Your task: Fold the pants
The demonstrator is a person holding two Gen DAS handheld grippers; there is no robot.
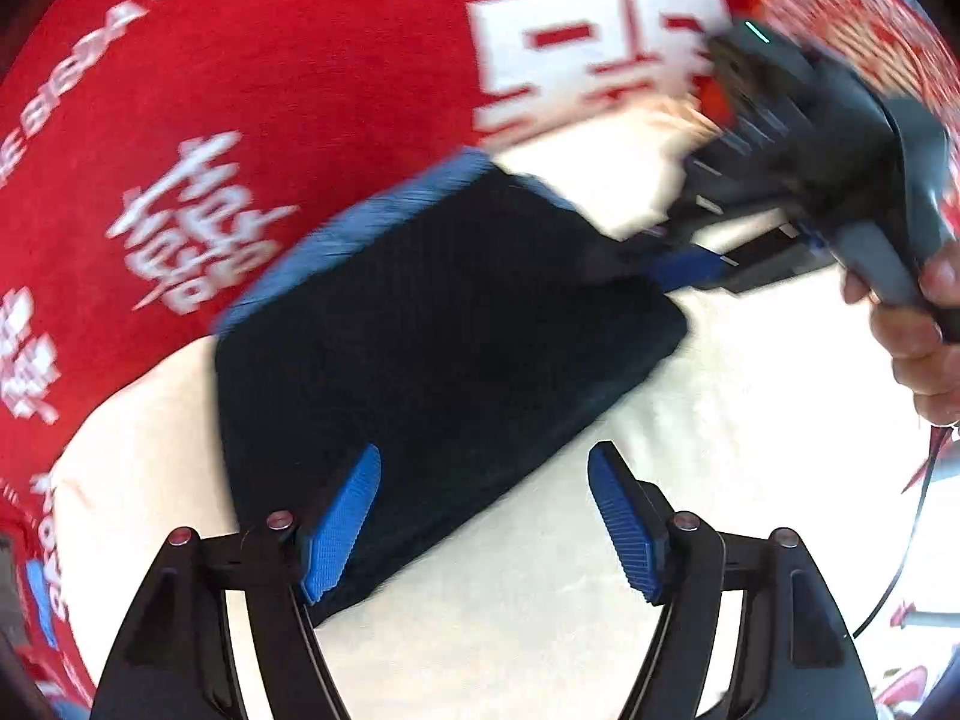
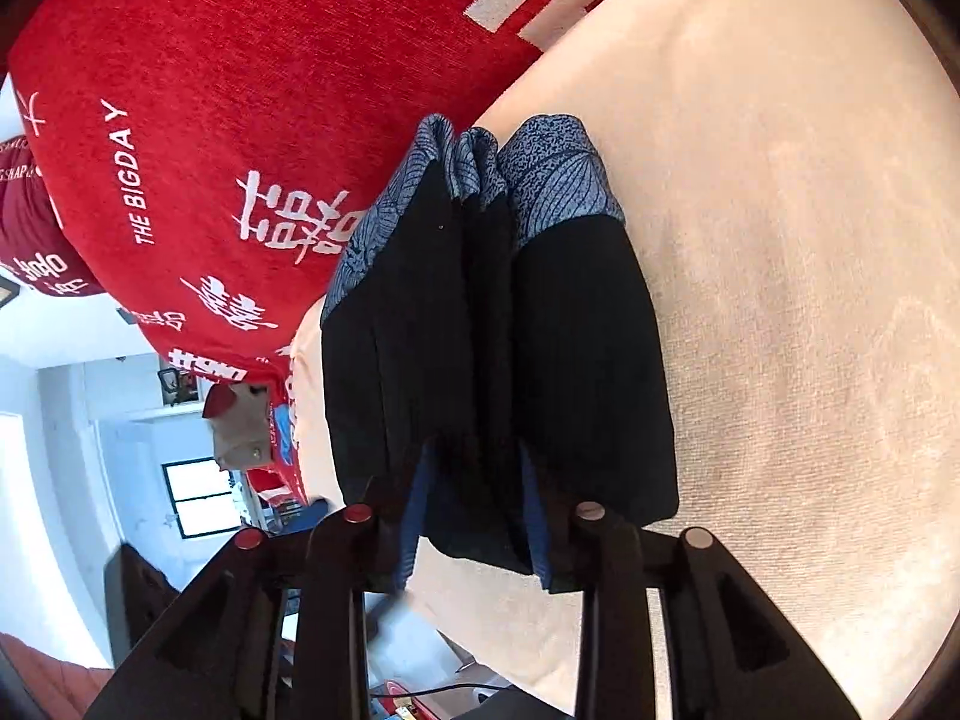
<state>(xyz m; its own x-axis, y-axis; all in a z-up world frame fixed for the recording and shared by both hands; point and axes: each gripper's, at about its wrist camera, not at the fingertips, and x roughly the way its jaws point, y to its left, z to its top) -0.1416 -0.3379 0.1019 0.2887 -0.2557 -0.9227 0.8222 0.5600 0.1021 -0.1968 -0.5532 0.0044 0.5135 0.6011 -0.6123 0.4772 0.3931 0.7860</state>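
The folded pants (image 1: pixel 432 324), black with a blue patterned band at the far end, lie on a cream cushion (image 1: pixel 660 510). My left gripper (image 1: pixel 485 459) hovers open over the near corner, its left pad above the black cloth and its right pad above bare cushion. At the far right edge of the pants a hand (image 1: pixel 918 324) holds my right gripper (image 1: pixel 678 267). In the right wrist view the pants (image 2: pixel 576 360) show stacked layers, and a thick middle fold sits between the parted blue pads of the right gripper (image 2: pixel 474 510).
A red blanket (image 1: pixel 270 60) with white lettering covers the surface beyond the cushion (image 2: pixel 780 240) and borders the pants' patterned end; the blanket (image 2: pixel 240 90) fills the left of the right wrist view. A room with a window (image 2: pixel 198 498) shows past the cushion's edge.
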